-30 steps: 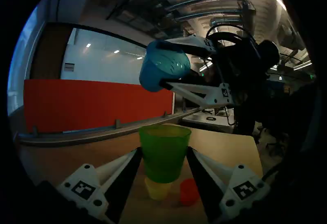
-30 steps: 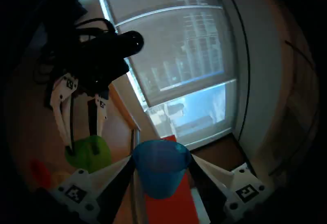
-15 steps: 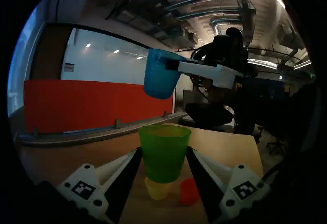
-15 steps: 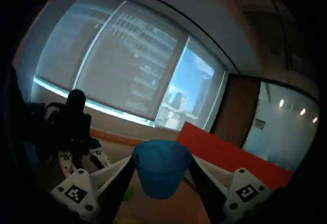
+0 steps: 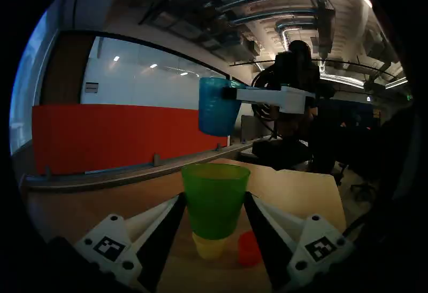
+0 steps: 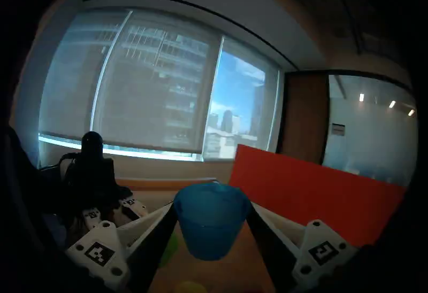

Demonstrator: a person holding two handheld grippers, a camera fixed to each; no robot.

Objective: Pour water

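1. Left tongs [image 5: 214, 201]: closed to the width of the green cup [image 5: 215, 213], one finger pressing each side. The cup is upright with its mouth open upward.
2. Right tongs [image 6: 212, 211]: closed the same way on the blue cup [image 6: 212, 231], which is also upright.
3. In the left gripper view the blue cup hangs higher than the green cup and beyond it, well apart from its rim. It is level, not tipped.
4. I see no stream between the cups. I cannot tell the water level in either one because the light is too dim.
5. A yellow cup [image 5: 210, 246] and a red cup [image 5: 247, 248] stand on the surface [image 5: 289, 186] below the green cup.
6. My judgement is that no pouring is under way. If water remains in the blue cup, I must bring it over the green rim and tip it.
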